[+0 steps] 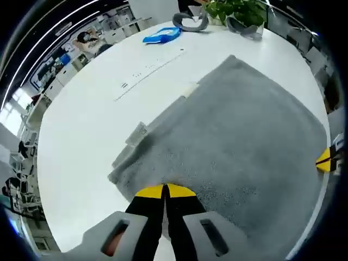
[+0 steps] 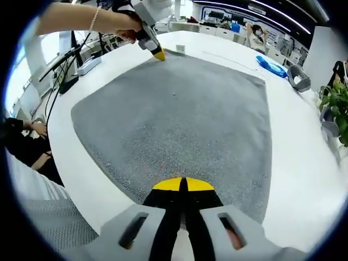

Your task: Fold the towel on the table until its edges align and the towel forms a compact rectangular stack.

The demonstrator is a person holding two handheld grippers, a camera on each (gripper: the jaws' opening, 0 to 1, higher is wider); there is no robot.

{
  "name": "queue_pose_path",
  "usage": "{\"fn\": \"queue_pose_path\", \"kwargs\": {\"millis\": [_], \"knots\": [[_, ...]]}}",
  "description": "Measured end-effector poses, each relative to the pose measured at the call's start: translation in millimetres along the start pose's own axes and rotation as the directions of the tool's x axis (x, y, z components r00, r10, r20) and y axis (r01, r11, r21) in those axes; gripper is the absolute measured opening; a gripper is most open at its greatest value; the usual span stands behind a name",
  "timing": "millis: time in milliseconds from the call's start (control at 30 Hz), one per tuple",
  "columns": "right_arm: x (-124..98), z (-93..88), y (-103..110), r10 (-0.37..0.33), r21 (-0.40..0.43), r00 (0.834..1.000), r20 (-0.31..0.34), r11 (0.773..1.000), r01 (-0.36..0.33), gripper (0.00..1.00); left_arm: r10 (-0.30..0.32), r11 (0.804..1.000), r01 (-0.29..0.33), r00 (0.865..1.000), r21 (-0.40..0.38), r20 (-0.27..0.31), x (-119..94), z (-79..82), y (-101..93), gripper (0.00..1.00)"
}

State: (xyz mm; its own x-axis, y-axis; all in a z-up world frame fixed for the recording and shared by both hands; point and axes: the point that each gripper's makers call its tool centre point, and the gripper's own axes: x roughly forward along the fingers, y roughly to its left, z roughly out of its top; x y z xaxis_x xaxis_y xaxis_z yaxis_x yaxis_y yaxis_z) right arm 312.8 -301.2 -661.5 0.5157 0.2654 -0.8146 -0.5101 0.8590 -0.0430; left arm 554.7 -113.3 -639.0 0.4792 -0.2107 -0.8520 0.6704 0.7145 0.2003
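While both grippers sit at the near edge of the towel, we read this as the grasp stage of a fold, both corners taken, lift not yet begun.

Left gripper view: our left gripper (image 1: 165, 191) sits at 6 o'clock, yellow tips pressed together on the grey towel (image 1: 234, 136) at its near corner; jaws look closed on the fabric, pinching the edge. The towel spreads from 6 toward 1 o'clock over the white table (image 1: 81, 119). Along its 9 o'clock side a strip looks doubled or rumpled. At 3 o'clock a yellow tip of the other gripper shows at the towel's edge. Far off, at 12 o'clock: a blue packet (image 1: 161, 35), grey headsets (image 1: 191, 23) and a green plant (image 1: 236, 10).

Right gripper view: our right gripper (image 2: 182, 185) at 6 o'clock, tips together at the towel (image 2: 179, 114) hem, apparently pinching it. The towel lies flat, reaching to 12 o'clock. At 11 o'clock a hand (image 2: 117, 22) holds the left gripper with its yellow tip on the far corner.

Judgement: next we lift both pinched corners together, carry them across to the opposite edge, keep tension even so the hems line up. Risk: one corner slipping, or the rumpled side skewing the fold.
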Motion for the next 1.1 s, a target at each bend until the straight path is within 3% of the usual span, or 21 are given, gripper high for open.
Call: {"fn": "queue_pose_path", "kwargs": {"millis": [133, 267, 333, 533, 633, 767, 833, 867, 1100], "knots": [[0, 0.5, -1, 0.028, 0.007, 1.000, -0.007, 1.000, -0.028, 0.00, 0.064, 0.998, -0.062, 0.994, -0.022, 0.093, -25, 12.3, 6.3, 0.01], [0, 0.2, 0, 0.052, 0.027, 0.999, -0.005, 0.998, -0.051, 0.00, 0.024, 0.988, 0.009, 0.977, -0.156, 0.210, -61, 15.6, -14.7, 0.01], [0, 0.2, 1, 0.058, 0.016, 0.998, -0.005, 0.998, -0.058, 0.00, 0.016, 0.984, 0.030, 0.967, -0.174, 0.256, -74, 11.5, -26.1, 0.01], [-1, 0.0, 2, 0.100, -0.040, 0.995, -0.014, 0.994, -0.101, 0.00, -0.039, 0.992, 0.075, 0.944, -0.098, 0.327, -111, -18.3, -81.0, 0.01], [-1, -0.2, 2, 0.148, -0.038, 0.989, -0.011, 0.988, -0.149, 0.00, -0.088, 0.992, 0.115, 0.926, -0.053, 0.368, -125, -29.6, -110.4, 0.03], [-3, -1.1, 6, 0.232, -0.090, 0.973, -0.014, 0.968, -0.233, 0.02, -0.190, 0.981, 0.193, 0.917, 0.027, 0.351, -127, -48.4, -147.3, 0.08], [-4, -1.6, 6, 0.262, -0.101, 0.965, -0.027, 0.959, -0.264, 0.02, -0.277, 0.959, 0.281, 0.894, 0.041, 0.351, -127, -59.9, -170.0, 0.15], [-4, -1.3, 7, 0.272, -0.098, 0.962, -0.033, 0.957, -0.274, 0.04, -0.338, 0.935, 0.355, 0.874, 0.017, 0.348, -127, -67.8, -183.1, 0.20], [-13, -5.9, 27, 0.379, -0.182, 0.924, -0.054, 0.906, -0.383, 0.26, -0.354, 0.933, 0.355, 0.890, 0.047, 0.288, -116, -98.4, -195.7, 0.28]]}}
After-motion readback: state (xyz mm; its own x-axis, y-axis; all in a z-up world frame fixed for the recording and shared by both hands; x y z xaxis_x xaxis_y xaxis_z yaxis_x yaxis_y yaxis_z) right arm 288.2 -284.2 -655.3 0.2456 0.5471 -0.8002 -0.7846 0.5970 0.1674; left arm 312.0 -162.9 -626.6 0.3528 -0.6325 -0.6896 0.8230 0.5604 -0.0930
